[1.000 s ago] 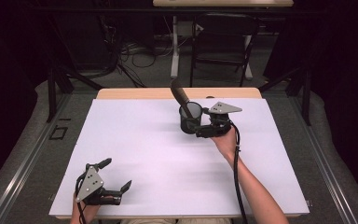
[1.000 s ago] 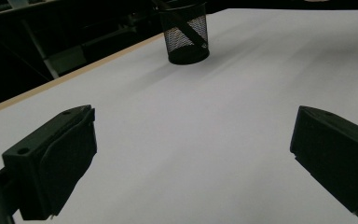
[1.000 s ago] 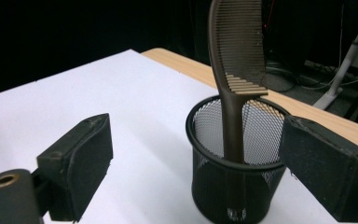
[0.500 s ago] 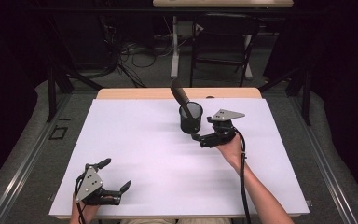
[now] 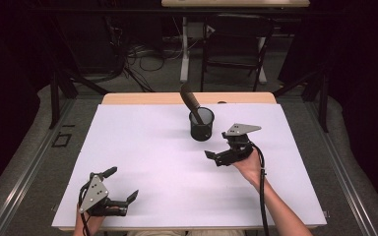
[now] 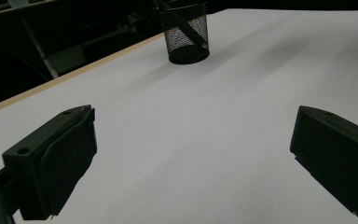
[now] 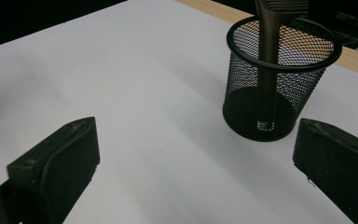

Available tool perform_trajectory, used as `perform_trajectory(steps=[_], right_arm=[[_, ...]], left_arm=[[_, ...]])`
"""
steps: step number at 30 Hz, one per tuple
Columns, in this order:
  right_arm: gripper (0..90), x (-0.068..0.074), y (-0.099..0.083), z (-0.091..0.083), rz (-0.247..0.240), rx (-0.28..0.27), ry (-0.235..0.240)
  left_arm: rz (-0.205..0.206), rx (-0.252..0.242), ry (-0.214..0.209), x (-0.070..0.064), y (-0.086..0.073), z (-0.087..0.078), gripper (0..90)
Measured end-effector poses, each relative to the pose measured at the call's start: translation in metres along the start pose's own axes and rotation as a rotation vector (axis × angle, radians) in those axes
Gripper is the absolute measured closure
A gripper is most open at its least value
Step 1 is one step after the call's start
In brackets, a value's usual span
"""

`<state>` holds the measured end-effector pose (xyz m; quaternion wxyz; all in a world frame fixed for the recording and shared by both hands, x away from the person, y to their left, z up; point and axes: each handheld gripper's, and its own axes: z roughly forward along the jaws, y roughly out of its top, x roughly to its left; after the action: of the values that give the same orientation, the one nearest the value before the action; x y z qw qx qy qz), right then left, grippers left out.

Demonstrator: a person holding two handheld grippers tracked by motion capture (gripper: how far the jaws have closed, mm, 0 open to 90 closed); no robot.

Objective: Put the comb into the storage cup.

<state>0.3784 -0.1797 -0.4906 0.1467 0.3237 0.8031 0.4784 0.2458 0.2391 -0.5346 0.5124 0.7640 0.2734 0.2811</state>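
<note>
We're looking down on the white table (image 5: 167,162), and the black mesh cup (image 5: 201,124) stands upright toward the far edge, roughly 12 o'clock from the table's middle. A dark brush (image 5: 190,101) sits inside it, handle end down in the cup, leaning toward 11 o'clock, its upper end poking well above the rim.

Right gripper (image 5: 215,156) hangs at abt 4 o'clock from the cup, near it but not touching, jaws spread apart w/ nothing between them. The person's right hand (image 5: 250,164) wraps the grip from below, cable trailing back along the forearm toward 6 o'clock. The grey three-cornered plate sits on top.

From the right gripper view we see both black jaws wide apart, bare table between them, and the cup at 1 o'clock, just ahead of the right-hand jaw. The mesh is see-through here: the brush handle runs down to the cup's floor.

Left gripper (image 5: 122,184) is way over at the near left corner, abt 7 o'clock from the table's middle, well apart from the cup. Jaws spread wide too, holding nothing. The left hand (image 5: 89,219) comes in from the bottom edge.

In the left gripper view the cup (image 6: 185,31) is far off at 12 o'clock, the brush a dark diagonal inside the mesh. Plain white surface between the two jaws.

Beyond the far edge, at 12 o'clock: a chair (image 5: 236,44) and floor cables (image 5: 138,54) in the dim bkgd.
</note>
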Motion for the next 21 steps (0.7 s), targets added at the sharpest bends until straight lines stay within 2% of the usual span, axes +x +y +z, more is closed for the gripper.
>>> perform_trajectory(steps=[6, 10, 21], right_arm=[[0.0, 0.007, -0.007, -0.006, -0.013, 0.028, 0.008], [0.0, 0.012, -0.013, -0.01, -0.038, 0.04, -0.007], [0.0, 0.025, -0.023, -0.029, -0.061, 0.034, -0.007]], left_arm=[[0.003, -0.001, -0.001, 0.0, 0.0, 0.0, 0.6], [0.002, -0.004, 0.001, -0.001, 0.0, -0.001, 0.6], [0.002, -0.001, 0.0, -0.001, 0.0, -0.001, 0.6]])
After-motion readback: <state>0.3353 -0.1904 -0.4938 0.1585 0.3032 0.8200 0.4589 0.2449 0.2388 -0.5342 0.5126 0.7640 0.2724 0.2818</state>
